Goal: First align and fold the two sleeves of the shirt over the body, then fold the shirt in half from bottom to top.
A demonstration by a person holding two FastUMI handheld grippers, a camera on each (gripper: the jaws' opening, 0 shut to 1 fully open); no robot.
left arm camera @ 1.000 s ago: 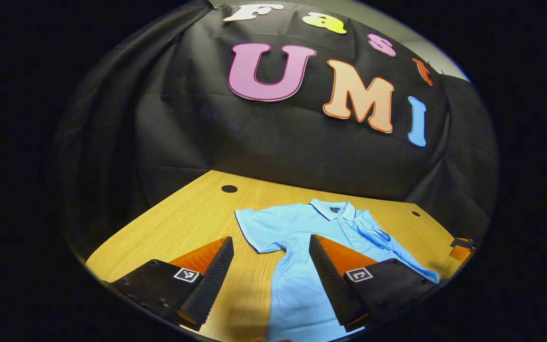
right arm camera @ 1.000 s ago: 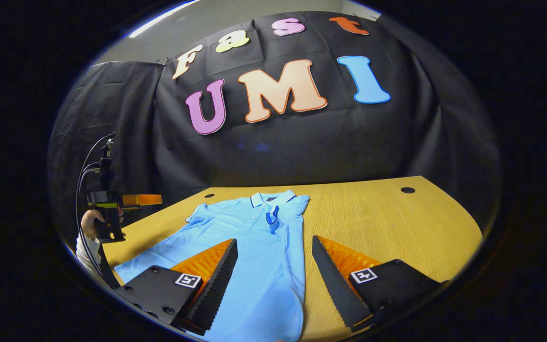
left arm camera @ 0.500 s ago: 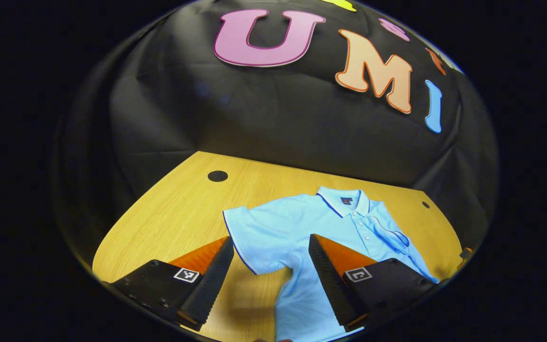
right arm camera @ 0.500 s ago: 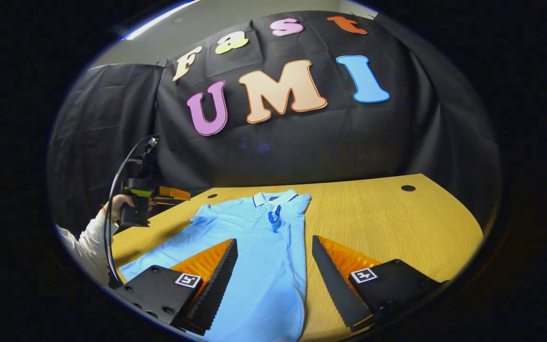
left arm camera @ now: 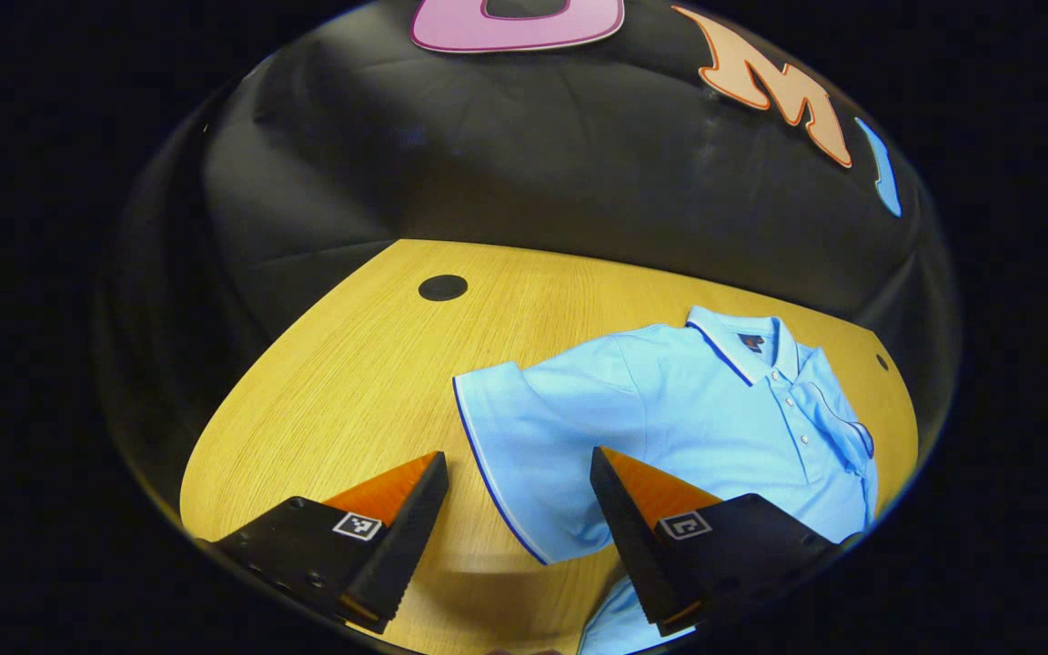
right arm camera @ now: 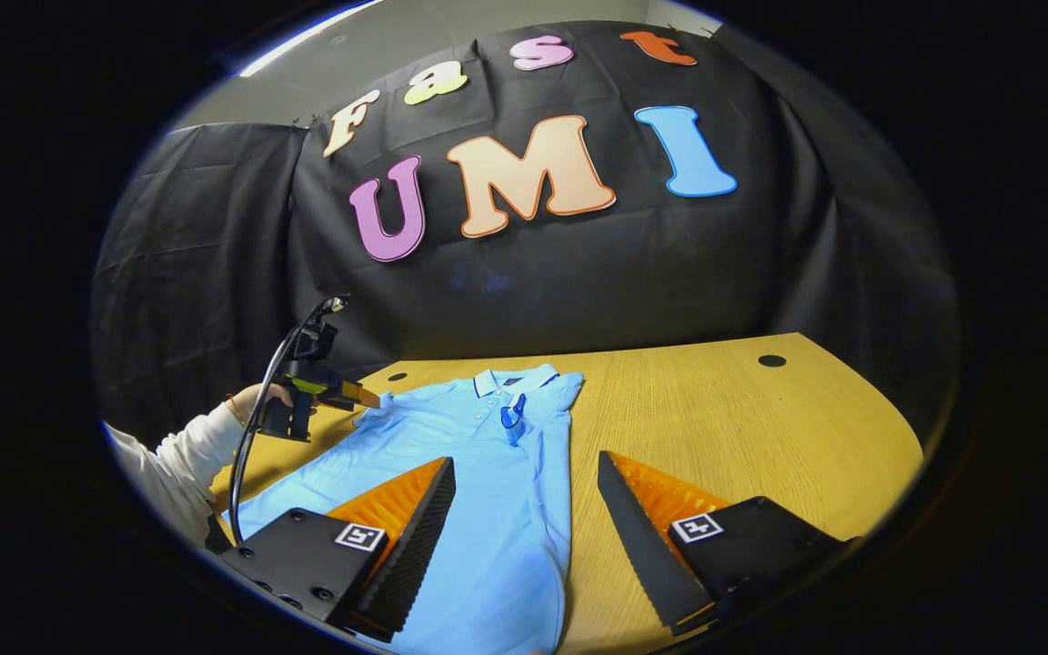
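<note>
The blue shirt [left arm camera: 715, 409] lies flat on the worktop [left arm camera: 351, 364], its right sleeve [right arm camera: 513, 420] apparently folded over the body. The left gripper [left arm camera: 519, 509] hangs with jaws wide over the spread sleeve [left arm camera: 524, 455] at 6 o'clock, likely to pinch its hem. The right gripper [right arm camera: 524, 518], jaws wide, waits.

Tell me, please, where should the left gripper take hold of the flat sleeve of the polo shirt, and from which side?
Likely the sleeve at its dark-piped cuff edge, approached from the bare table side. That hem lies flat and free between the open left gripper fingers, so one finger could slip under it.
</note>
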